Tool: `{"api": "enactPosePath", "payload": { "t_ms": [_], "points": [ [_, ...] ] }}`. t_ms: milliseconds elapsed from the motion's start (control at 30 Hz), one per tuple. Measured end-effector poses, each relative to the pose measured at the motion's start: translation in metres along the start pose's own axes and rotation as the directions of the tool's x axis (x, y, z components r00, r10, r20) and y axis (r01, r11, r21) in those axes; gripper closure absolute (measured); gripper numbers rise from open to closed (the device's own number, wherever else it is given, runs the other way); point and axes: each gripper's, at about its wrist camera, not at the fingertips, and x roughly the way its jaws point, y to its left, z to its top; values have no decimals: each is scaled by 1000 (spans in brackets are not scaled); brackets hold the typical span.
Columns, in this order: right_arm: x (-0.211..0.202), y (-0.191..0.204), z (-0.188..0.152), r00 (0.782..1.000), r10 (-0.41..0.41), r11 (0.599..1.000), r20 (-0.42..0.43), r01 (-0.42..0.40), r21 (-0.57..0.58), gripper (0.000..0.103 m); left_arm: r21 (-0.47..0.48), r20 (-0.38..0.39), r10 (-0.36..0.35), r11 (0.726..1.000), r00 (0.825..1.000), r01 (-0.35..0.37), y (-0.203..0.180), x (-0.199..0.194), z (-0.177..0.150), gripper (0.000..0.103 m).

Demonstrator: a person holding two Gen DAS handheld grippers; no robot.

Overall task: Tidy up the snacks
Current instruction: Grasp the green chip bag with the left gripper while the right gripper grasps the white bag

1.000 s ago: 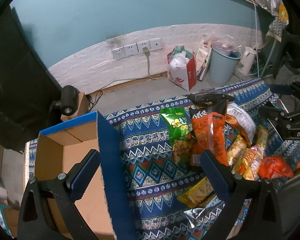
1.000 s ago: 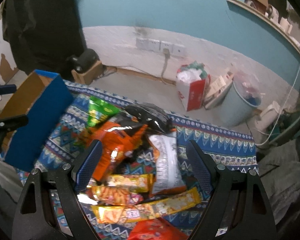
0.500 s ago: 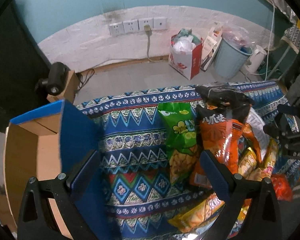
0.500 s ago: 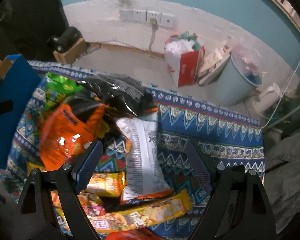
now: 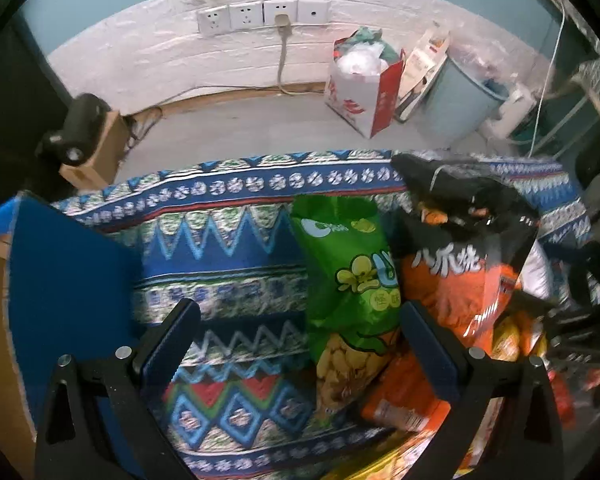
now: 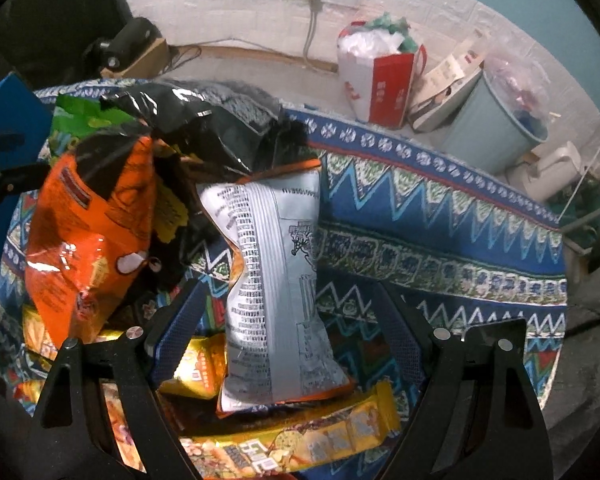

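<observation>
A pile of snack bags lies on a blue patterned cloth (image 5: pixel 236 248). A green bag (image 5: pixel 352 280) lies beside an orange and black bag (image 5: pixel 460 280). My left gripper (image 5: pixel 300 344) stands open above the cloth, the green bag near its right finger. In the right wrist view a silver bag (image 6: pixel 276 280) lies printed-side down, and my right gripper (image 6: pixel 292 328) is open around its lower half. The orange bag (image 6: pixel 88 240), a black bag (image 6: pixel 204 132) and a long yellow biscuit pack (image 6: pixel 292 440) surround it. A blue cardboard box (image 5: pixel 52 300) stands at the left.
Beyond the cloth's far edge is bare floor with a red and white paper bag (image 5: pixel 360 88), a pale blue bin (image 5: pixel 464 96), a white kettle (image 6: pixel 552 168) and wall sockets (image 5: pixel 260 16). A black device on a small carton (image 5: pixel 84 132) sits at the left.
Both grippers have moved forward and down toward the snack pile. The green bag now sits by my left gripper's right finger, and the silver bag lies between my right gripper's fingers.
</observation>
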Motion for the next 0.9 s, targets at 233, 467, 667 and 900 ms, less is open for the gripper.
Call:
{"api": "enactPosePath", "payload": {
  "t_ms": [233,467,667,900],
  "points": [
    [15,7,5,1000,12,1000,-14,-13,-24,24,16,-4,-43,999,999,43,-2,7,8,1],
    [15,8,-3,1000,10,998,-20,-11,-60,67,25,2,-11,1000,1000,11,-4,7,12,1],
    [-6,-7,-11,1000,12,1000,16,-12,-1,69,32,-18,-15,999,1000,15,-8,17,10,1],
    [-24,-18,-16,998,18,999,60,-21,45,69,-41,-84,-110,993,990,107,3,40,1,36]
  ]
}}
